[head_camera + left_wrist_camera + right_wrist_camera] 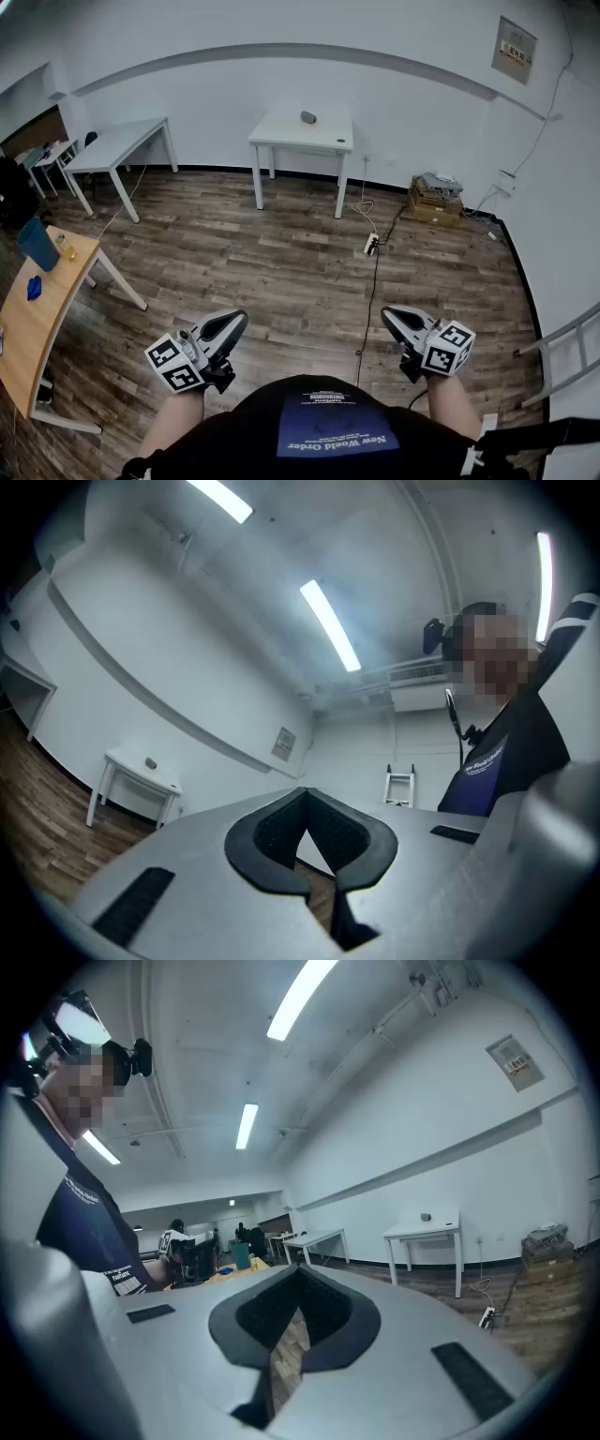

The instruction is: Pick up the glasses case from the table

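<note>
Head view: glasses case (308, 117) sits on the white table (281, 136) against the far wall, small dark-grey oblong near the table's back edge. Both grippers are low in frame, close to the person's body, well apart from the table with open wood floor (281, 272) between. Left gripper (234, 322) at 7 o'clock of frame, right gripper (392, 317) at 5 o'clock. From the left one the case is at about 12 to 1 o'clock, from the right one at about 11 o'clock. Nothing in either set of jaws. Power strip (371, 245) lies on the floor between the right gripper and the table

Left gripper view: jaws closed together, pads meet at the tip, nothing between them, only floor shows through the gap lower down. Case (150, 762) is a small speck on the white table (141, 778), at 9 to 10 o'clock of the jaw tips, far off. Gripper nose tips slightly upward, ceiling lights fill the top half

Right gripper view: jaws closed together as well, tips touching, nothing clamped, floorboards visible through the slot below. Case (427, 1216) sits on the table top (422, 1232) at 2 o'clock of the jaw tips, well apart from them. Power strip (486, 1316) lies on the floor at 3 to 4 o'clock
</note>
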`<state>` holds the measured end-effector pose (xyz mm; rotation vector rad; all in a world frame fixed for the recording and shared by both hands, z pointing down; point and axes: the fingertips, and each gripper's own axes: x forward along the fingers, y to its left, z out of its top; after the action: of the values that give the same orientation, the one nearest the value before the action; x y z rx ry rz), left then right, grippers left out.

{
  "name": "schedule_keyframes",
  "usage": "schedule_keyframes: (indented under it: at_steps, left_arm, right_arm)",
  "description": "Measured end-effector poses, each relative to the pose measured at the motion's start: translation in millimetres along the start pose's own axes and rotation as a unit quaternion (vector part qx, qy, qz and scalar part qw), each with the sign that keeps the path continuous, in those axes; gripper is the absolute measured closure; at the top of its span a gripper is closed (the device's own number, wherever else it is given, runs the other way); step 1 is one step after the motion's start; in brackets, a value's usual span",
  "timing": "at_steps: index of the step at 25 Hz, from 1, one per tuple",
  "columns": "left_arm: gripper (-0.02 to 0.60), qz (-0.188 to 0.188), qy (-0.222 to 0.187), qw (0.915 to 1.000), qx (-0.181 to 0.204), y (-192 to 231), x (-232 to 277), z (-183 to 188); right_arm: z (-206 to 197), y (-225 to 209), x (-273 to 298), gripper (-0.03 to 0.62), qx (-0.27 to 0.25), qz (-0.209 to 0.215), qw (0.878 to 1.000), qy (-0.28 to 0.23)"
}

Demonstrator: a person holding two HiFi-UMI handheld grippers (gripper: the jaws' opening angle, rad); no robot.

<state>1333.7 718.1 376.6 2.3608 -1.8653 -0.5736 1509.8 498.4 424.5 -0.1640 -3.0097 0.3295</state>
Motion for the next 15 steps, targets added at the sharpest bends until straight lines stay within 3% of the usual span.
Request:
schedule_keyframes:
  at_steps: [15]
  left_arm:
    - [0.580,0.001,-0.002,1.0000,-0.003,1.5,2.8,1.3]
  right_arm:
    - [-0.2,-2.6,1.0,0.592,0.020,0.013,1.000,-0.008]
